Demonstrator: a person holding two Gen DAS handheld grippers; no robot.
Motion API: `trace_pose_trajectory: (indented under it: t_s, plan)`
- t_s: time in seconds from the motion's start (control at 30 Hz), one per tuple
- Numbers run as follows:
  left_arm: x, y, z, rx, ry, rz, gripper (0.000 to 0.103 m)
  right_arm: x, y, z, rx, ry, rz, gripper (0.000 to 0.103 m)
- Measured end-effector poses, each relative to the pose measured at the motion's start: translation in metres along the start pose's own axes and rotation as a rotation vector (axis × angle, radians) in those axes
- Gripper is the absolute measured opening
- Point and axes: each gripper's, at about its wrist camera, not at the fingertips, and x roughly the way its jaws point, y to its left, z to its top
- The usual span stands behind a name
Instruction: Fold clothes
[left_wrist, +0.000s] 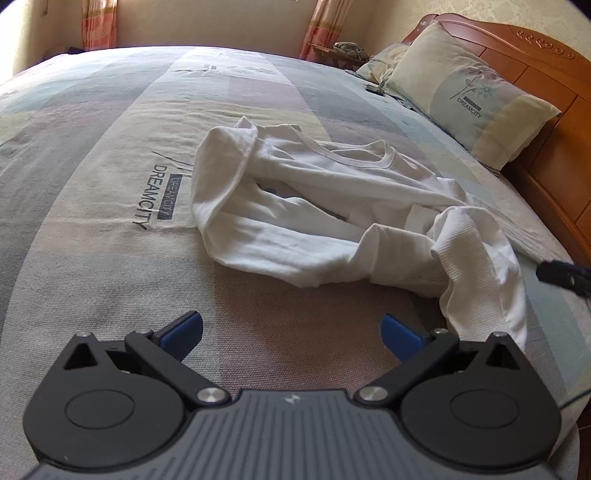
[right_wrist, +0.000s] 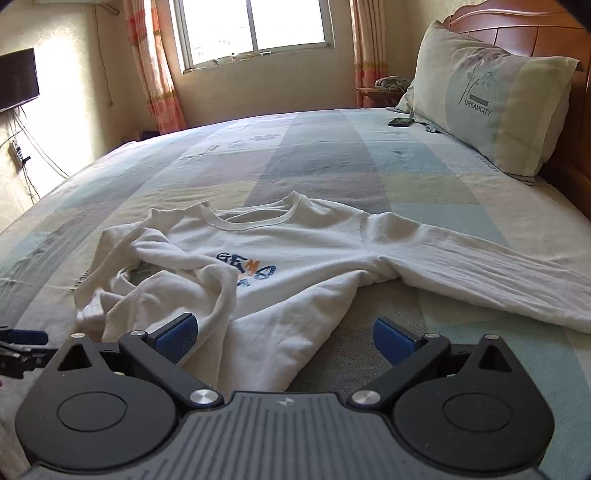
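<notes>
A white long-sleeved sweatshirt (left_wrist: 314, 206) lies crumpled on the bed, collar away from me, one sleeve bunched toward the right. In the right wrist view the sweatshirt (right_wrist: 295, 266) shows a blue and orange print on its chest, and one sleeve stretches out to the right. My left gripper (left_wrist: 291, 334) is open above bare bedspread, just short of the garment. My right gripper (right_wrist: 284, 336) is open too, hovering over the sweatshirt's lower hem with nothing between its fingers. The left gripper's tip (right_wrist: 22, 338) peeks in at the left edge of the right wrist view.
The bed carries a pastel patchwork bedspread (left_wrist: 110, 166). A pillow (right_wrist: 491, 99) leans on the wooden headboard (left_wrist: 546, 74) at the right. A dark phone (right_wrist: 399, 122) lies near the pillow. A window (right_wrist: 255, 29), curtains and a wall television (right_wrist: 16, 79) stand beyond.
</notes>
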Motion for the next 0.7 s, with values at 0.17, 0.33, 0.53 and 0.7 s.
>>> trace_pose_trajectory:
  t_s: [0.17,0.33,0.53,0.7]
  plan:
    - [0.020,0.015,0.005,-0.277,0.035,-0.205,0.102,-0.024,0.010,-0.027,-0.040,0.010,0.031,0.103]
    - [0.045,0.013,0.004,-0.334,0.014,-0.251,0.102,-0.024,0.014,-0.046,-0.086,0.044,0.040,0.103]
    - [0.061,0.042,0.003,-0.473,-0.070,-0.374,0.102,-0.018,0.002,-0.055,-0.018,0.066,0.058,0.103]
    - [0.069,0.041,0.012,-0.531,-0.066,-0.357,0.102,-0.012,-0.010,-0.062,0.048,0.082,0.057,0.103]
